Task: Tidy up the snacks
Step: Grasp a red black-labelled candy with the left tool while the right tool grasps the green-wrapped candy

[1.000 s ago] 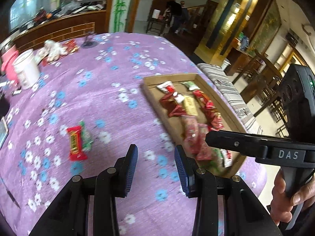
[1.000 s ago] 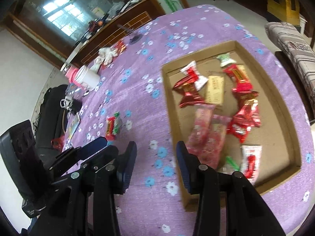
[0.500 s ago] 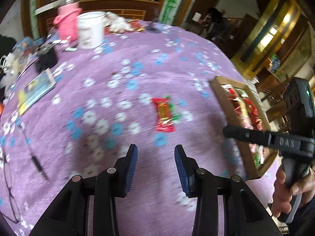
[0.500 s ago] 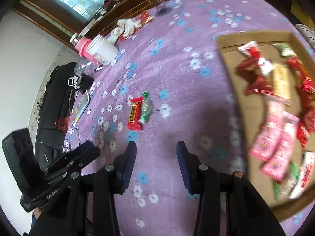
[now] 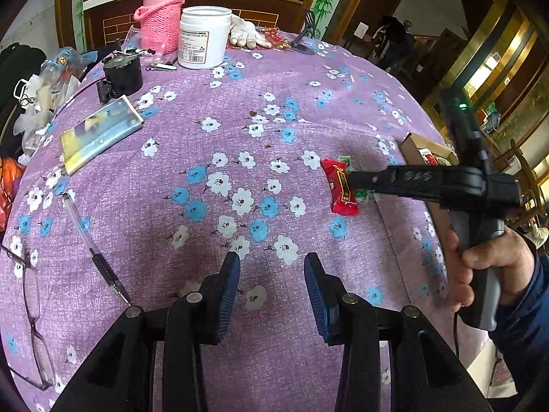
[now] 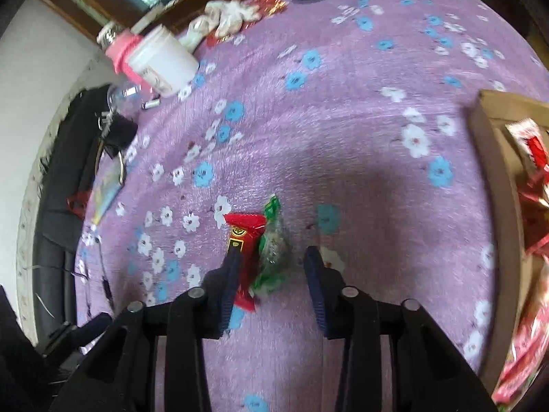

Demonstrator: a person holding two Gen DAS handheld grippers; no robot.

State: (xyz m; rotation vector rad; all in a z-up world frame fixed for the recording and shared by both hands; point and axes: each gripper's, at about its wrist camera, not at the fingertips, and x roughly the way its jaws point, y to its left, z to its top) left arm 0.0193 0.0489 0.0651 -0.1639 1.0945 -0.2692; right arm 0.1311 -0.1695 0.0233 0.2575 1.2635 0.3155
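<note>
Purple flowered table [image 5: 240,158] underneath, bare cloth near the left gripper [image 5: 271,292] — jaws narrow, empty. Ahead, right gripper [image 6: 271,274] closing round red snack [image 6: 245,257] and green snack [image 6: 272,257], lengthwise away. Cardboard tray [image 6: 494,178] right; white jar [image 5: 205,36] far edge.

The right gripper [image 5: 353,180] bears embossed letters "DAS" along its arm. The white jar [image 5: 205,36] carries a printed label with a barcode, too small to read.
</note>
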